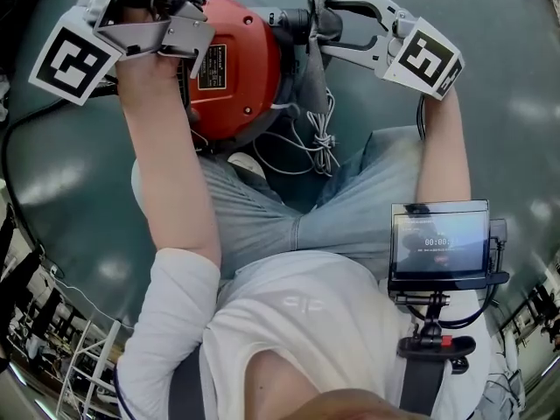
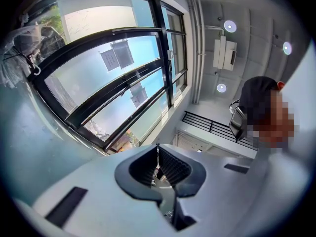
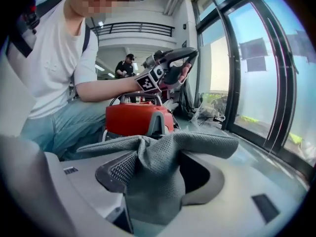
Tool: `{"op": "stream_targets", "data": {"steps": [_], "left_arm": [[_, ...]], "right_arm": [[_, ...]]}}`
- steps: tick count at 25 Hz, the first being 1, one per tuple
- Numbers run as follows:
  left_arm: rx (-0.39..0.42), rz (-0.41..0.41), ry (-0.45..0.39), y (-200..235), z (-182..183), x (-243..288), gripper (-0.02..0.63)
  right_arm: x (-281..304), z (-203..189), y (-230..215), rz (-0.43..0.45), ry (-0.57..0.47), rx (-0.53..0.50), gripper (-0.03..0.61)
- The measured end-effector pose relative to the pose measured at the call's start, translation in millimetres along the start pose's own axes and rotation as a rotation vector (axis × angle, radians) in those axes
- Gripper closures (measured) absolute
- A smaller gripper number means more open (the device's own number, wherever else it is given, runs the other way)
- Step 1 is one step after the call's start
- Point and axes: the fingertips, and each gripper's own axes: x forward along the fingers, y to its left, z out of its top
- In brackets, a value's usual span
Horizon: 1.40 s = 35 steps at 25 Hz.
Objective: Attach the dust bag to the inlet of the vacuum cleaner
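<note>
White shirt [image 1: 289,322] fills the near edge of the head view, w/ a small screen [image 1: 440,241] on a chest mount just to its right & jeans [image 1: 350,208] beyond. We sit low over a glossy grey floor [image 1: 499,77]. The red vacuum [image 1: 236,68] stands on it in front of our legs, w/ a label on the side turned up at us. A white cord [image 1: 319,134] lies bundled on the floor just beside the vacuum.

Right claw [image 3: 158,171]: pinching the dust bag [image 3: 197,142], a grey mesh cloth. The fabric is bunched btw the two pads & spills out over the top to both sides. In the head view the bag hangs from that claw as a narrow grey strip, just beside the vacuum's right flank. We can't tell whether it touches the inlet. In the right gripper view the vacuum sits straight ahead, behind the bag.

Left claw [image 2: 157,147]: pressed together at the tips, nothing btw the pads. We hold it above the vacuum, over its upper-left part in the head view. It aims up & away at tall dark-framed windows [image 2: 113,78] & ceiling lights [image 2: 229,25]. Our left hand [image 3: 177,73] wraps its grip, & its marker cube [image 1: 74,55] sits on the outer side. A second person [image 3: 127,65] stands far back in the room.
</note>
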Motion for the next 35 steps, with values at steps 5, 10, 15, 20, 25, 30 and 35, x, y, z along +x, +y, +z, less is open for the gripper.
{"op": "stream_targets", "data": {"steps": [5, 10, 15, 20, 25, 30, 35], "left_arm": [[-0.006, -0.003, -0.004, -1, 1, -1, 0.598], [-0.037, 0.006, -0.047, 4, 8, -5, 0.598], [-0.041, 0.001, -0.047, 5, 8, -4, 0.598], [-0.052, -0.007, -0.057, 4, 9, -4, 0.598], [-0.05, -0.02, -0.038, 1, 5, -5, 0.598], [-0.043, -0.001, -0.036, 3, 4, -7, 0.598], [-0.088, -0.007, -0.108, 7, 15, -15, 0.598]], "right_arm": [[2, 1, -3, 0.022, -0.036, 0.113, 0.328], [-9, -9, -4, 0.03, 0.017, 0.09, 0.328], [-10, -17, -4, 0.02, 0.084, 0.058, 0.33], [-10, -20, -3, 0.027, 0.114, 0.058, 0.33], [3, -14, 1, 0.006, 0.092, 0.031, 0.328], [3, -17, 1, -0.012, 0.076, 0.09, 0.328], [-16, -34, -2, 0.037, 0.126, 0.134, 0.33]]}}
